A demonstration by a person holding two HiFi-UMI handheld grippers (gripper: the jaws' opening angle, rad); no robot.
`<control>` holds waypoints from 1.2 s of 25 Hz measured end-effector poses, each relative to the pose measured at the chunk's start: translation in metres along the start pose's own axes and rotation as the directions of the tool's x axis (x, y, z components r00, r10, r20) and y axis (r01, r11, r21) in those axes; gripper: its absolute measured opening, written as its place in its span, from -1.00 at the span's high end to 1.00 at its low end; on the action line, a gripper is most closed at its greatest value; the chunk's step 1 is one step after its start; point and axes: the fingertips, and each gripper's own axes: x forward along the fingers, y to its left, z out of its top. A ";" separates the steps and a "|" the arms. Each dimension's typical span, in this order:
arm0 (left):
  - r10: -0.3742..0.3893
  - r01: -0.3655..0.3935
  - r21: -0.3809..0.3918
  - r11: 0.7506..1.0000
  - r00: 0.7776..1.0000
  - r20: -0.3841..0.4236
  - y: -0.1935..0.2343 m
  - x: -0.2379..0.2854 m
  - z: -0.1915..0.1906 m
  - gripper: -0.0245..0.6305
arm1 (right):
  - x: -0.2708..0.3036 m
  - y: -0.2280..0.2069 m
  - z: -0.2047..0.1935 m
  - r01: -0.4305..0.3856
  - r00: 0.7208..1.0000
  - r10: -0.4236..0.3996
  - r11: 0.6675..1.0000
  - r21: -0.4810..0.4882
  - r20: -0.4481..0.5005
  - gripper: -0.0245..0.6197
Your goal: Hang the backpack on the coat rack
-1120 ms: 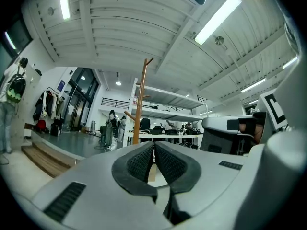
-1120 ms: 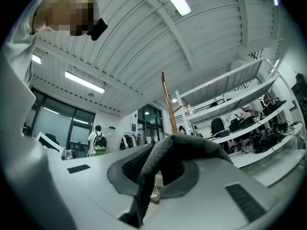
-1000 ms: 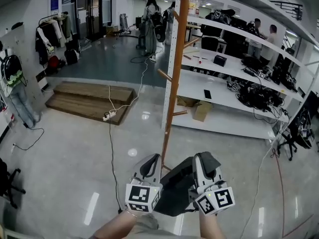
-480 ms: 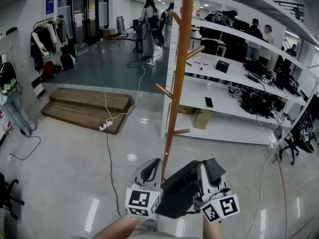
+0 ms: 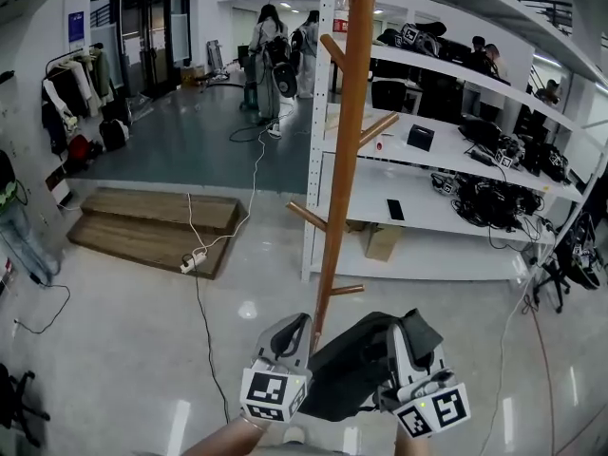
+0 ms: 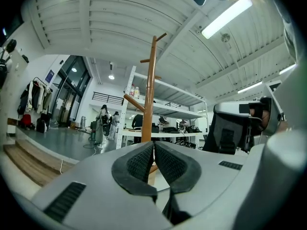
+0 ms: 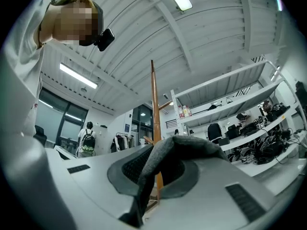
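Observation:
A tall wooden coat rack (image 5: 347, 160) with angled pegs stands just ahead of me on the glossy floor. Below it a black backpack (image 5: 347, 378) hangs in the air between my two grippers. My left gripper (image 5: 288, 335) is at the pack's left side. In the left gripper view its jaws (image 6: 153, 145) are shut, with a dark strap (image 6: 172, 212) running down between them. My right gripper (image 5: 415, 335) is shut on a fold of the backpack's fabric (image 7: 177, 147), which drapes over its pads. Both gripper views show the rack's pole (image 6: 150, 90) (image 7: 154, 99) straight ahead.
White shelving (image 5: 446, 188) loaded with electronics stands right behind the rack. A low wooden platform (image 5: 157, 221) lies to the left, with a cable (image 5: 199, 283) trailing over the floor. People (image 5: 266, 46) stand far back. Clothes (image 5: 71, 93) hang at far left.
Both grippers have carried the backpack forward toward the coat rack. The pole now stands nearer and larger in the head view. Both grips look the same.

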 end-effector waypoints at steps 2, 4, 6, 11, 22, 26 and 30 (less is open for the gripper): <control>0.005 -0.005 -0.002 1.000 1.000 -0.005 0.007 0.009 -0.001 0.86 | 0.007 -0.006 0.001 -0.004 1.000 0.004 1.000 0.003 0.006 0.81; 0.008 -0.009 -0.007 1.000 1.000 -0.011 0.009 0.015 -0.002 0.86 | 0.011 -0.013 0.004 -0.010 1.000 0.010 1.000 0.002 0.002 0.81; 0.008 -0.008 -0.008 1.000 1.000 -0.013 0.009 0.021 -0.001 0.86 | 0.016 -0.022 0.010 -0.017 1.000 0.017 1.000 -0.015 -0.002 0.81; 0.012 -0.012 -0.021 1.000 1.000 -0.014 0.008 0.035 -0.001 0.86 | 0.033 -0.042 0.036 -0.066 0.998 0.066 0.996 -0.054 -0.004 0.81; 0.100 -0.101 -0.028 0.995 0.995 -0.021 0.031 0.039 -0.009 0.86 | 0.086 -0.078 0.094 -0.216 0.976 0.205 0.957 -0.192 -0.074 0.81; 0.124 -0.124 -0.029 0.992 0.992 -0.025 0.037 0.040 -0.012 0.86 | 0.118 -0.084 0.121 -0.242 0.970 0.223 0.931 -0.273 -0.101 0.81; 0.136 -0.137 -0.029 0.990 0.990 -0.026 0.038 0.039 -0.012 0.86 | 0.147 -0.090 0.147 -0.285 0.958 0.260 0.903 -0.322 -0.118 0.81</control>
